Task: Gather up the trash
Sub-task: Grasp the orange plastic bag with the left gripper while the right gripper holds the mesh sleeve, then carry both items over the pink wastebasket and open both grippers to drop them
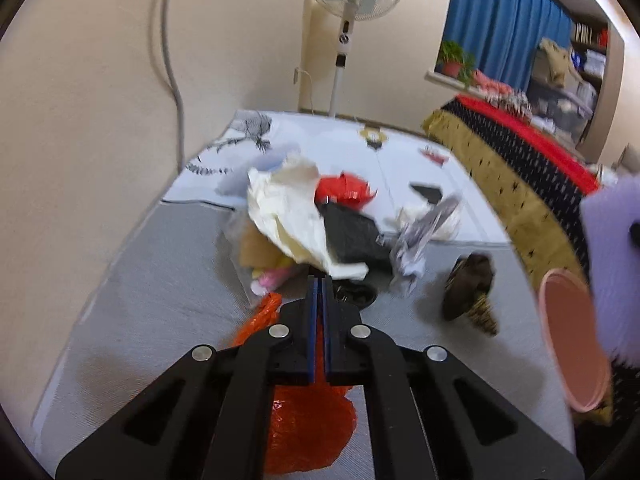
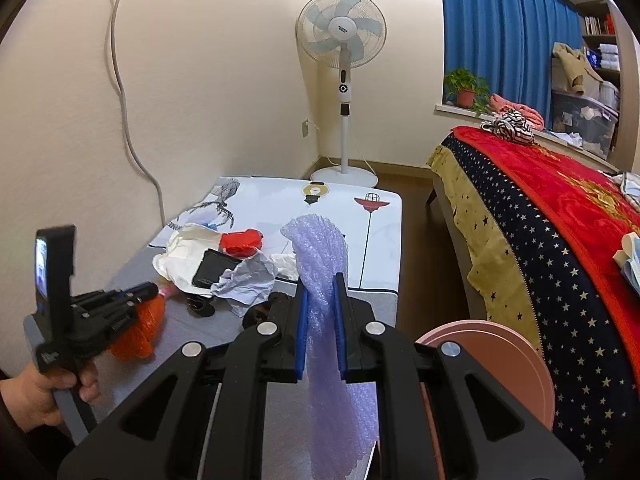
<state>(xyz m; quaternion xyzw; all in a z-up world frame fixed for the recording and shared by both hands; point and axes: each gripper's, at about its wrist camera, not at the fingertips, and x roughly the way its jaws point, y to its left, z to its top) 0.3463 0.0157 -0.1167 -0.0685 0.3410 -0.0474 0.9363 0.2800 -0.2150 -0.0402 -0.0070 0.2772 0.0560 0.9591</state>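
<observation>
My left gripper [image 1: 320,280] is shut on a crinkled orange plastic bag [image 1: 308,420], which hangs below its jaws. The right wrist view shows that gripper [image 2: 150,289] at the left, held by a hand, with the orange bag [image 2: 138,332] under it. My right gripper [image 2: 320,280] is shut on a lilac bubble-wrap sheet [image 2: 316,240] that sticks up above the jaws and droops below them. Ahead on the grey surface [image 1: 160,300] lies a trash pile: cream paper [image 1: 284,212], a red bag [image 1: 344,190], a black pouch [image 1: 352,236] and crumpled grey paper [image 1: 416,240].
A pink round bin [image 2: 488,360] stands at the right beside the bed [image 2: 560,220] with its starred blanket. A brown lump [image 1: 468,284] lies near the bin. A standing fan [image 2: 344,40] is in the far corner, and a cable [image 2: 128,120] runs down the left wall.
</observation>
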